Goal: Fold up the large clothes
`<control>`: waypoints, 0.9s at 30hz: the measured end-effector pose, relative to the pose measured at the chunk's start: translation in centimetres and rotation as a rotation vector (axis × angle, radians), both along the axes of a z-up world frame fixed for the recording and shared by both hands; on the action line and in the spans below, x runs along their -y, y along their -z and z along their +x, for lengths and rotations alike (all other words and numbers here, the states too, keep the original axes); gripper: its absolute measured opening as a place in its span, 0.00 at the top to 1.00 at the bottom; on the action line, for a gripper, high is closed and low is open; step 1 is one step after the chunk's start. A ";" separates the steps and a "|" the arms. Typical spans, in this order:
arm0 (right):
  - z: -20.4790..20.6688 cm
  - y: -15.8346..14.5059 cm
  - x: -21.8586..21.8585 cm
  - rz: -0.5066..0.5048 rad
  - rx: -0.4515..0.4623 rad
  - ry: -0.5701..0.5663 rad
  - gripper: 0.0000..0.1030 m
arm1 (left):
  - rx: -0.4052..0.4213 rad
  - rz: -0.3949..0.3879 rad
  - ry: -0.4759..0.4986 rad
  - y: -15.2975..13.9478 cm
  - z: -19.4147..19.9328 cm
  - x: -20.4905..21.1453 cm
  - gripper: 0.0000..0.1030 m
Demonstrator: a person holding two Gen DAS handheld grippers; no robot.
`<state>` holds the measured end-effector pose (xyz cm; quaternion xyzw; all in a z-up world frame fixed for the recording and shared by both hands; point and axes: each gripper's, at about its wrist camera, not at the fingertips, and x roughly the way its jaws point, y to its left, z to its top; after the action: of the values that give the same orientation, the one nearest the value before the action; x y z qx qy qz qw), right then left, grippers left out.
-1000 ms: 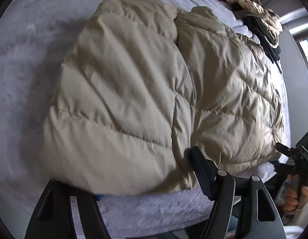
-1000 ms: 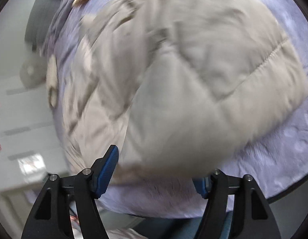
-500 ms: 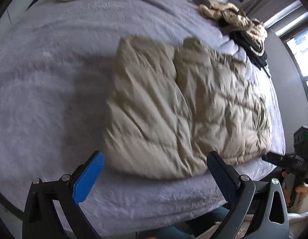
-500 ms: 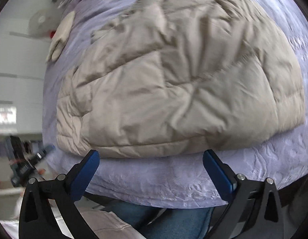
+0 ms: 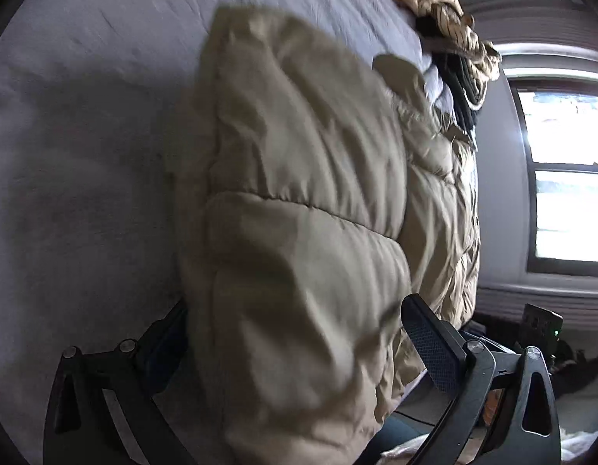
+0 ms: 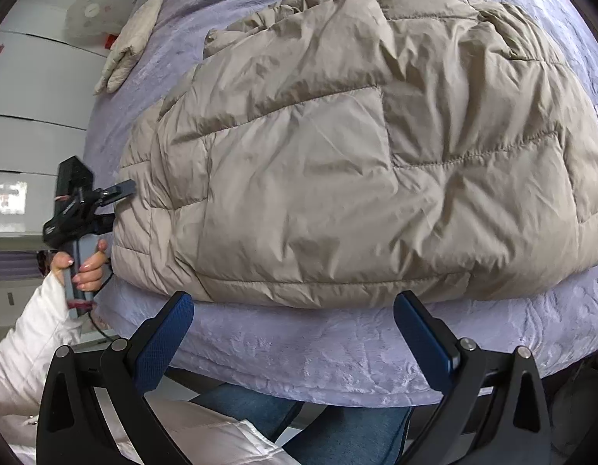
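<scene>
A beige puffer jacket (image 5: 299, 193) lies folded on the lavender bed cover (image 5: 86, 155). My left gripper (image 5: 295, 310) is open wide at the jacket's near end. The puffy edge bulges between its fingers and hides the left one. The right fingertip (image 5: 415, 317) stands beside the fabric. In the right wrist view the jacket (image 6: 357, 174) fills the middle. My right gripper (image 6: 295, 329) is open over the bed cover (image 6: 299, 348), just short of the hem, with nothing between its fingers. The left gripper (image 6: 105, 197) shows there at the jacket's left edge, held in a hand.
A heap of tan and dark clothes (image 5: 446, 27) lies at the bed's far end, near a bright window (image 5: 562, 178). A cream garment (image 6: 132, 42) rests at the far left of the bed. The person's jeans (image 6: 337, 426) and white sleeve (image 6: 28, 348) are at the bed's near edge.
Both grippers opened and let go of the jacket. The left one pulled back, then came in close to the jacket's end. The right one backed off from the hem.
</scene>
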<state>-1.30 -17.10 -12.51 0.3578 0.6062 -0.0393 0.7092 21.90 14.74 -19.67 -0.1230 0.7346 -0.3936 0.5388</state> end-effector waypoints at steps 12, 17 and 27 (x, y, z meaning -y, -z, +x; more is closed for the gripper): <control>3.0 -2.7 -0.2 -0.136 0.124 0.071 0.17 | -0.006 -0.080 0.099 -0.4 -1.1 2.3 0.68; 7.0 -0.6 0.3 -0.205 0.129 0.040 0.97 | 0.012 -0.091 0.087 -2.6 -1.5 2.4 0.72; 10.5 7.7 3.3 -0.015 0.114 0.071 1.00 | 0.115 -0.180 0.165 -12.8 -5.2 7.0 0.76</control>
<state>9.23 -20.40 -20.19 0.3753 0.5515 -0.0485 0.7434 16.68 7.78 -6.86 -0.0873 0.6719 -0.5071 0.5326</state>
